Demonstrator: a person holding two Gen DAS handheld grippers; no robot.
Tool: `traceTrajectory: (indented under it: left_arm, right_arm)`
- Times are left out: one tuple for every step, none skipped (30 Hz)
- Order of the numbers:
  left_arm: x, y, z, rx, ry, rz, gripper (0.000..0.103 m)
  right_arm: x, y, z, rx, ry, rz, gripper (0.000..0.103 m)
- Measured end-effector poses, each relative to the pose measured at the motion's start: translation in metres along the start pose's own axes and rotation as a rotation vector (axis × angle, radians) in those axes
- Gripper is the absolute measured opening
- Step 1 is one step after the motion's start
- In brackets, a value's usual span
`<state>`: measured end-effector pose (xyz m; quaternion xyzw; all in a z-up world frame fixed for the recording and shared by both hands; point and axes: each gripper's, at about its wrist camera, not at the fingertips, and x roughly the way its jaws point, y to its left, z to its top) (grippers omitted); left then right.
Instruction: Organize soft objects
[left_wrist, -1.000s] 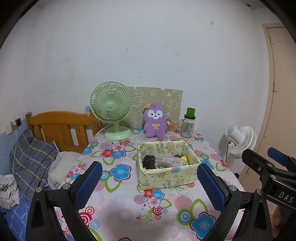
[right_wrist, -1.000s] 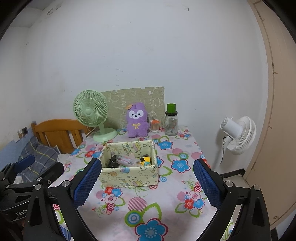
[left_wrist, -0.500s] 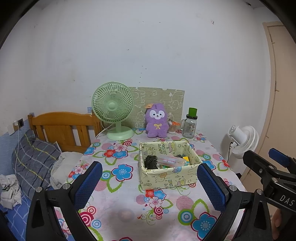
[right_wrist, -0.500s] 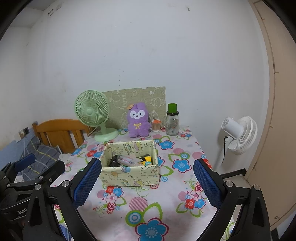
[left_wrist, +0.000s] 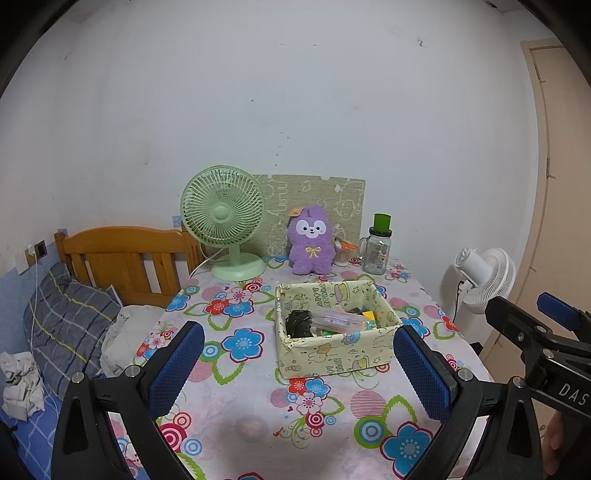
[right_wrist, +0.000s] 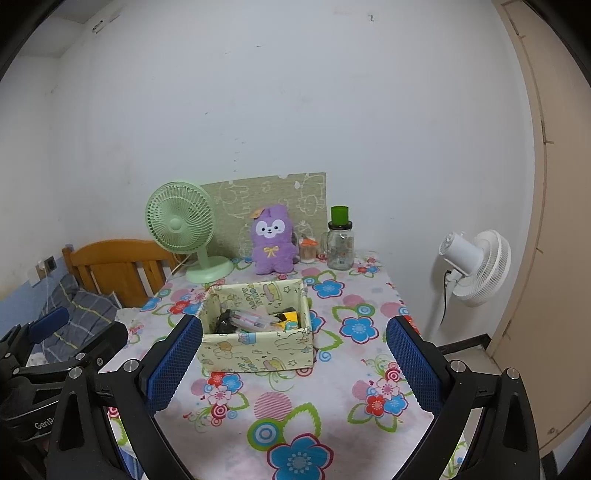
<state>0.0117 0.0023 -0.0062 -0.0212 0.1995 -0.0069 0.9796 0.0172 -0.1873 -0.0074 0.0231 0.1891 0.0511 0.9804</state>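
A counter (left_wrist: 255, 417) covered in a white cloth printed with bright flowers fills both wrist views. The left hand-held gripper (left_wrist: 297, 369) hovers above the near edge with its blue-padded fingers (left_wrist: 175, 365) spread wide and nothing between them; the right hand-held gripper (right_wrist: 295, 363) hangs beside it, likewise spread and empty. Ahead of both, near the middle of the counter, sits a pale yellow fabric box with cartoon prints (left_wrist: 332, 347), holding a dark bundle, a clear pouch and some small yellow items. A fluffy purple plush rabbit with a white face and yellow bow (left_wrist: 311, 242) stands upright at the far edge, well beyond both grippers and behind the box, leaning on a green patterned board (left_wrist: 314, 195). A mint green desk fan (left_wrist: 223, 218) stands to its left, and a clear glass jar with a green lid (left_wrist: 378, 245) to its right.
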Motion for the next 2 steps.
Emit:
traceTrajectory:
  left_arm:
    - [0.0,0.0001,0.0001,0.0,0.0,0.0,0.103]
    - [-0.0002,-0.0002,-0.0002,0.001,-0.001,0.0,0.103]
  right_arm:
    - [-0.0004,-0.0004,-0.0004,0.001,-0.001,-0.001,0.101]
    - [-0.0006,-0.0008,-0.0007,0.002,0.0,-0.001,0.101]
